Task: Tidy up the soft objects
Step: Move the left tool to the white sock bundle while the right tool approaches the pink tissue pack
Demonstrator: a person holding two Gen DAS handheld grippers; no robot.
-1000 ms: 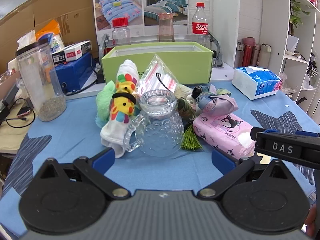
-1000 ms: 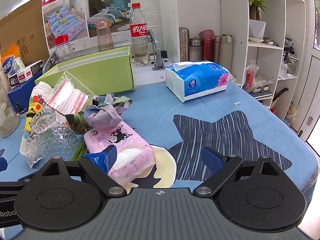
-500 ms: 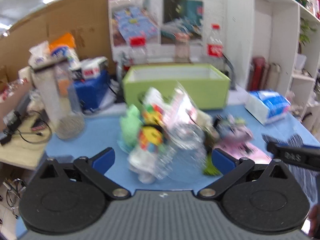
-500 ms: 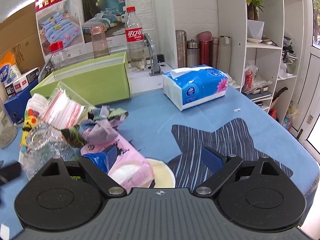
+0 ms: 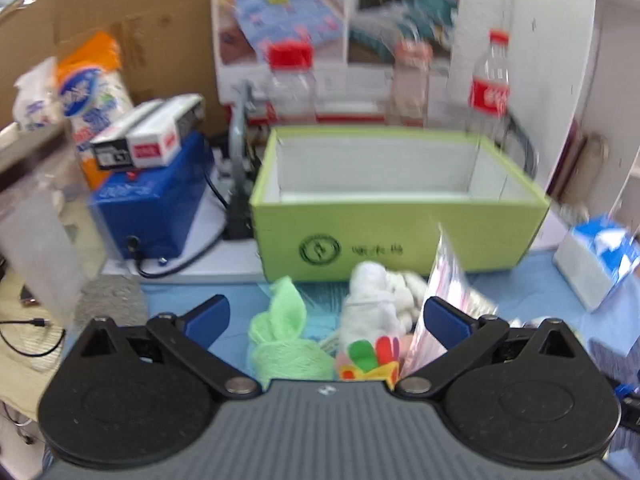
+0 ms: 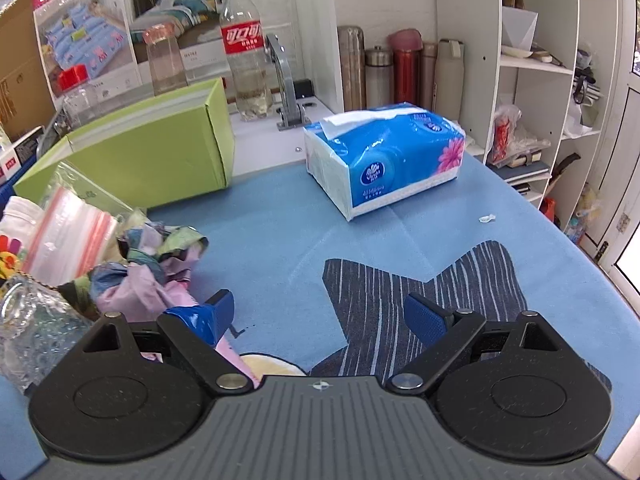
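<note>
In the blurred left wrist view my left gripper (image 5: 326,320) is open above a green knitted cloth (image 5: 282,344) and a white sock with coloured patches (image 5: 374,320). Behind them stands the open green box (image 5: 400,224), showing nothing inside. My right gripper (image 6: 320,314) is open over the blue tablecloth; a crumpled patterned cloth (image 6: 156,268) and a corner of a pink tissue pack (image 6: 230,356) lie by its left finger. The blue tissue pack (image 6: 384,164) lies further back. The green box (image 6: 148,156) is at the left.
A glass mug (image 6: 36,328) and a clear zip bag (image 6: 68,236) sit in the pile at the left. Bottles (image 6: 244,52) and flasks line the back counter. A blue case (image 5: 148,200), a clear jar (image 5: 40,224) and shelving (image 6: 536,80) border the table.
My left gripper rose and moved forward over the pile toward the green box; the mug dropped out of its view. My right gripper advanced slightly past the pink tissue pack.
</note>
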